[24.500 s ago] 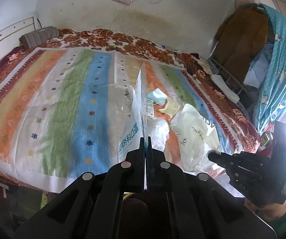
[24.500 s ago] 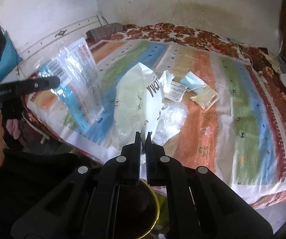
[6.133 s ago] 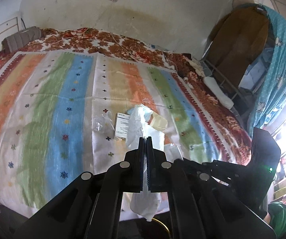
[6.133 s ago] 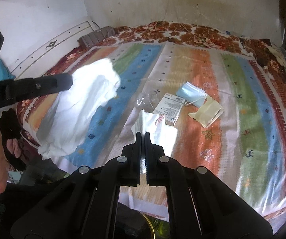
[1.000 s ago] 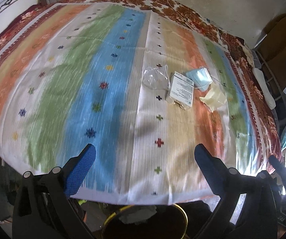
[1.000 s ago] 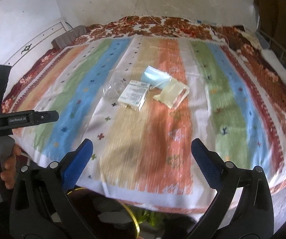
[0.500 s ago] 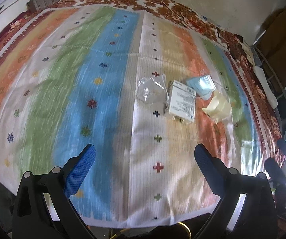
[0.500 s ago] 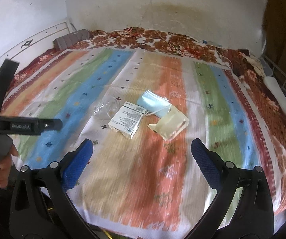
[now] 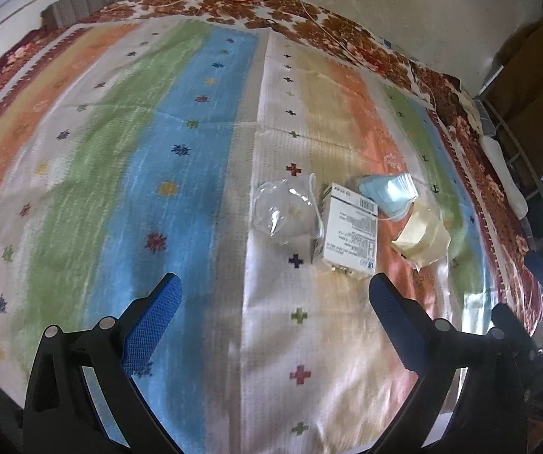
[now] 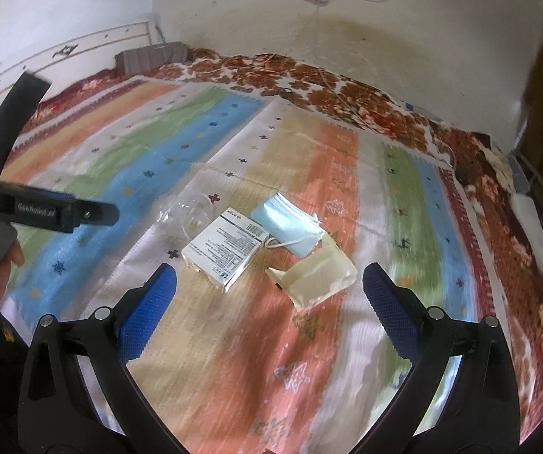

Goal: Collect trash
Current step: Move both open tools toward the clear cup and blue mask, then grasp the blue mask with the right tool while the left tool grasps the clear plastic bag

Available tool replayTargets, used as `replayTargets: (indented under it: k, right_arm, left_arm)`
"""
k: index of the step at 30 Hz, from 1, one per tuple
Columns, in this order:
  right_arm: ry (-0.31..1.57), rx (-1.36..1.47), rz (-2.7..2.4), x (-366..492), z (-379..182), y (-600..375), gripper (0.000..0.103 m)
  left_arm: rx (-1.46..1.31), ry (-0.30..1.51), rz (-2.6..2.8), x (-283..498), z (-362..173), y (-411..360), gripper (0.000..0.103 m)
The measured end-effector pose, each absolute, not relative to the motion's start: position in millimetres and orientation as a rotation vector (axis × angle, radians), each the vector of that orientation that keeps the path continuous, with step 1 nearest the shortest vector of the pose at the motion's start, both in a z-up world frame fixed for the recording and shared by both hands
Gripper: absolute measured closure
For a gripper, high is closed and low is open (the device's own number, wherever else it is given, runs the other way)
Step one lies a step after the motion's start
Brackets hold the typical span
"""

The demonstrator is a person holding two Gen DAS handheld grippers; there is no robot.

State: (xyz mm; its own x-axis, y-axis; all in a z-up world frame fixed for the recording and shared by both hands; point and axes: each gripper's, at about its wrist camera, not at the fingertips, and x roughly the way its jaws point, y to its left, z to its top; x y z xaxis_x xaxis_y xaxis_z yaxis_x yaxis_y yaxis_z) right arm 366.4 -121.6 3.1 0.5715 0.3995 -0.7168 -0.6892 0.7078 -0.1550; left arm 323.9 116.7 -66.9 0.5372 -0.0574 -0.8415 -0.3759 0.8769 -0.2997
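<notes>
Striped cloth in orange, green and blue covers the bed (image 9: 203, 143), and four bits of trash lie close together on it: a clear plastic wrapper (image 9: 284, 210), a white printed box (image 9: 349, 236) touching it, a blue face mask (image 9: 388, 195) just behind the box, and a cream paper packet (image 9: 424, 238) beside the mask. Both tongs are spread wide and carry nothing, the left gripper (image 9: 271, 302) aimed near the wrapper, the right gripper (image 10: 269, 287) hovering over box and packet. This looks like the reach for the next pickup; each tong must drop and close on one light, flat piece. Bare cloth surrounds the cluster, the wall (image 10: 404, 49) stands well behind, and the near bed edge lies under the tongs.
</notes>
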Motion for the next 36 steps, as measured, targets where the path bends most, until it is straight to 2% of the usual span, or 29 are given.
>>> replayTargets:
  k: [16,19,30,32,36]
  right_arm:
    - [0.713,-0.617,0.747,420.6,-28.2,-84.3,0.009]
    - [0.81,-0.648,0.782,438.8,-38.9,-70.0,0.009]
    - [0.819,-0.82,0.79,470.0,-60.3,-33.7,0.01]
    - [0.824,-0.839,0.797,477.8,-61.8,-26.6,0.012]
    - [0.849,-0.882,0.796,491.8,-70.5,-15.5,0.029]
  left_arm:
    - [-0.479,1.058,0.198,380.2,-81.8,128.2,0.009]
    - [-0.422,1.097,0.262,394.0,-85.6,130.2,0.01]
    - [-0.452,1.139,0.191,415.3,-108.7,135.3,0.014]
    - [-0.45,1.145,0.189,416.8,-112.1,135.3,0.015]
    - [-0.491,1.133,0.167,418.8,-113.5,140.2,0.021]
